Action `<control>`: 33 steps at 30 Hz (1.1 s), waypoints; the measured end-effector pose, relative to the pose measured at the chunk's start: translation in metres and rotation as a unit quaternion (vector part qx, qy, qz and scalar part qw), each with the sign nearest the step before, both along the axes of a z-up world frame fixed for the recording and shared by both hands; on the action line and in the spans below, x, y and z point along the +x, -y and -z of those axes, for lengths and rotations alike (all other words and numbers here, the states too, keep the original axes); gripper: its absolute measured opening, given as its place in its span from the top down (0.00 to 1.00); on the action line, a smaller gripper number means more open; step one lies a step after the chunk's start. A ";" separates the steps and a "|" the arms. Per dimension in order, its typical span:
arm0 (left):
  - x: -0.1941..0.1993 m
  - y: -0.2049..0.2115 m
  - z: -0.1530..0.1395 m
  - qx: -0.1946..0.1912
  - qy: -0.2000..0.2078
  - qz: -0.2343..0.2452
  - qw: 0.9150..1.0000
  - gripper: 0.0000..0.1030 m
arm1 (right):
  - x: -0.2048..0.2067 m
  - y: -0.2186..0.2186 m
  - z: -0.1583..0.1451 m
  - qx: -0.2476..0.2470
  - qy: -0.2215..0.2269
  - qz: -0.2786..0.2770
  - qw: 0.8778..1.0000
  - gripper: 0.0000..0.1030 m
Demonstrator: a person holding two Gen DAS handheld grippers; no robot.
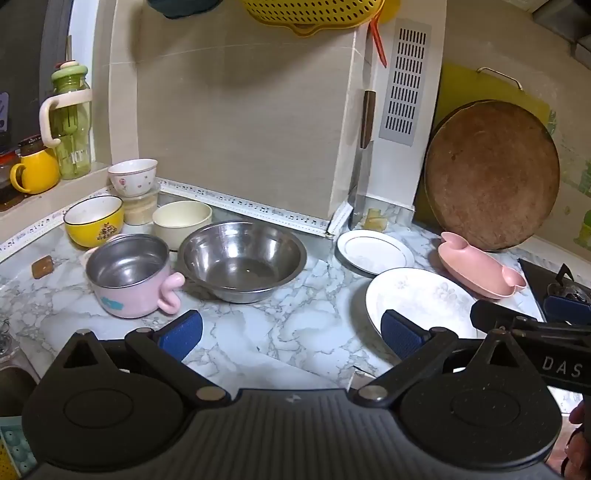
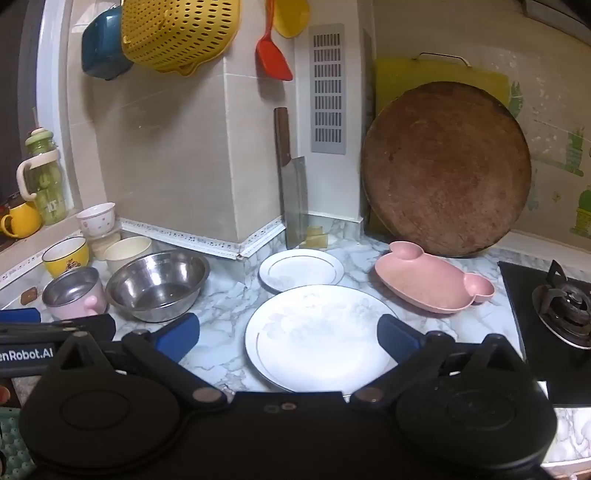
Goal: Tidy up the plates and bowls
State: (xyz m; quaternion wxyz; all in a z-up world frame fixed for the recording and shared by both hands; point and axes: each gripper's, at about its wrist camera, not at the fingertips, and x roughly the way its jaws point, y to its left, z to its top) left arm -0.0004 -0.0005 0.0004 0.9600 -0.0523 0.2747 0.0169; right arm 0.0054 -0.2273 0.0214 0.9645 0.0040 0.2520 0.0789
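Observation:
On the marble counter stand a steel mixing bowl (image 1: 242,260) (image 2: 159,284), a pink-handled steel pot (image 1: 129,275) (image 2: 74,295), a yellow bowl (image 1: 94,219) (image 2: 65,256), a cream bowl (image 1: 182,221) (image 2: 127,251) and a flowered white bowl (image 1: 133,177) (image 2: 96,219) stacked on a container. To the right lie a large white plate (image 1: 417,299) (image 2: 317,336), a small white plate (image 1: 375,251) (image 2: 301,269) and a pink bear-shaped dish (image 1: 480,269) (image 2: 432,282). My left gripper (image 1: 291,328) is open and empty over bare counter. My right gripper (image 2: 288,334) is open and empty above the large plate.
A round wooden board (image 2: 445,170) and a yellow cutting board (image 2: 439,74) lean on the back wall. A cleaver (image 2: 293,192) stands in the corner. A gas stove (image 2: 554,306) is at the right. A yellow colander (image 2: 177,33) hangs above. A green bottle (image 1: 70,122) and yellow mug (image 1: 35,171) sit on the sill.

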 end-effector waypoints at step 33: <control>-0.009 0.001 -0.004 0.006 -0.024 -0.009 1.000 0.00 | -0.010 0.000 -0.007 0.010 -0.008 -0.014 1.000 0.00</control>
